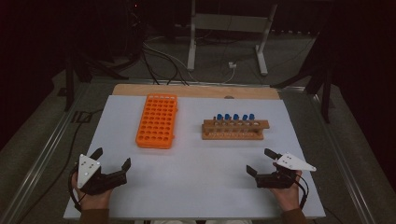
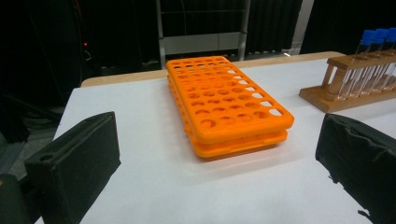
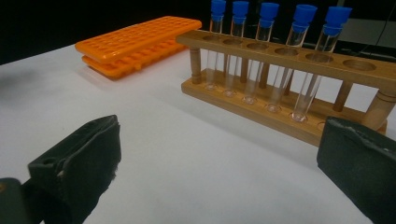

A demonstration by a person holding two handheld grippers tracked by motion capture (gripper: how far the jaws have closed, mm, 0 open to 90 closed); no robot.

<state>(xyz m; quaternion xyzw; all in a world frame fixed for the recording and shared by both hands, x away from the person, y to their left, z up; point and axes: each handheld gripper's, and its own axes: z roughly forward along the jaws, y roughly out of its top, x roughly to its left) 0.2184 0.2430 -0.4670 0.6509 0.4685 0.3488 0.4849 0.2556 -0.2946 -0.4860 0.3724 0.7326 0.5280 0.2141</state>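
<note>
Tabletop [image 1: 196, 186], covered by a pale sheet, with a bare wooden strip along its far edge; I see a dark room beyond it, with cables on the floor and a white metal frame [image 1: 229, 28] standing behind the table.

Orange rack [image 1: 157, 120], lying flat on the left half of the sheet, its long axis running from the near side to the far side and its grid of holes facing up. In the left gripper view the same rack sits straight ahead between the jaws, well apart from them.

Wooden rack [image 1: 236, 129], right of centre, its long axis running across the table. It holds five blue-capped tubes [image 1: 236, 117] in one row, upright with a slight lean, caps up; I count one hole free at the right-hand end in the right gripper view.

Left gripper [image 1: 112, 159], at the near left corner, jaws spread wide and holding nothing. Right gripper [image 1: 261, 162], at the near right, jaws likewise wide and holding nothing, aimed at the wooden rack.

Open sheet lies between both grippers and both racks. The two racks stand apart from each other, and each sits well inside the sheet's edges.
</note>
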